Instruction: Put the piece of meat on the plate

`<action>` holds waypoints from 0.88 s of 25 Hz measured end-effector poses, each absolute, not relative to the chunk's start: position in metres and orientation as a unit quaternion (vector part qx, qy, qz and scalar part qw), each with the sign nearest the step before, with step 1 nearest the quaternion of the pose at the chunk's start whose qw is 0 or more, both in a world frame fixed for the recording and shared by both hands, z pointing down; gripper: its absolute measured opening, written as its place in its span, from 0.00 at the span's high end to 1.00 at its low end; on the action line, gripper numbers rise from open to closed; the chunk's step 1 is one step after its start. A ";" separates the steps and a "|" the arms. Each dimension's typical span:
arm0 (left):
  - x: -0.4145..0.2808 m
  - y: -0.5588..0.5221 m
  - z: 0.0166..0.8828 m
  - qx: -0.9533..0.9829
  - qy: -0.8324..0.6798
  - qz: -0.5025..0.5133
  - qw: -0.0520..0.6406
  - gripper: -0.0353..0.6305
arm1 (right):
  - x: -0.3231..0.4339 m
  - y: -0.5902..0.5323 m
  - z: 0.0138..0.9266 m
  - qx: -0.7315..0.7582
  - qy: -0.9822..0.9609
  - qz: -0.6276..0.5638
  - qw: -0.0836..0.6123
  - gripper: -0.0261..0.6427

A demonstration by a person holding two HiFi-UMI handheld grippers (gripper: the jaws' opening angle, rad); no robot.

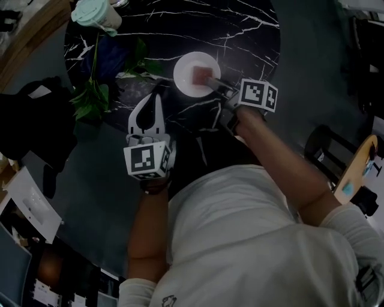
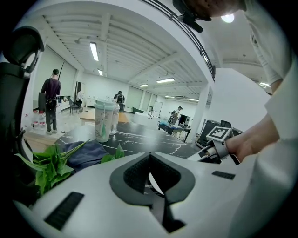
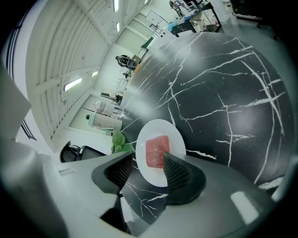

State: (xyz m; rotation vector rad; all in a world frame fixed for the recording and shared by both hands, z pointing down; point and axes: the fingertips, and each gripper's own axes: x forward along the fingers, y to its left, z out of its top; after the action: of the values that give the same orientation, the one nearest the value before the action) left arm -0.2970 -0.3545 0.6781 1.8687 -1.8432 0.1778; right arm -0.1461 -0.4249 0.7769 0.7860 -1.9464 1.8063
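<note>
Meat: the pink, squarish piece of meat lay flat near the middle of the plate, and no pad pinched it.
Plate: the small white plate sat on the round black marble-veined table, and there it was, right in front of the right gripper.
Right gripper: the right gripper had its 2 jaws spread wide over the plate's near side. In its own view, 1 dark pad overlapped a corner of the meat. Whether it touched could not be told.
Left gripper: the left gripper had its jaws pressed together at the tips with nothing between them. It was held back from the plate, above the table's near edge.
Table's left side: leafy green stems lay beside a dark blue cloth, and a mint-lidded cup stood upright at the far edge.
</note>
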 end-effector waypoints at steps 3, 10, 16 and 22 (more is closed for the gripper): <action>-0.303 -0.342 0.660 0.692 -0.677 0.064 0.242 0.94 | -0.152 -0.424 0.753 0.280 -0.701 0.637 0.159 0.70; -0.304 -0.327 0.573 0.730 -0.654 0.051 0.193 0.94 | -0.170 -0.394 0.632 0.234 -0.789 0.559 0.104 0.76; -0.267 -0.317 0.458 0.777 -0.616 0.009 0.130 0.94 | -0.186 -0.332 0.455 0.128 -0.910 0.394 0.000 0.95; -0.216 -0.277 0.357 0.809 -0.575 -0.042 0.115 0.94 | -0.170 -0.268 0.353 0.136 -0.978 0.156 0.022 0.96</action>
State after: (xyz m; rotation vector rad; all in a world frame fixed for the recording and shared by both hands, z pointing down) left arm -0.2157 -0.2772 0.3572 2.3702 -1.6858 -0.1238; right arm -0.1699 -0.2684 0.3535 0.4199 -3.0298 0.4847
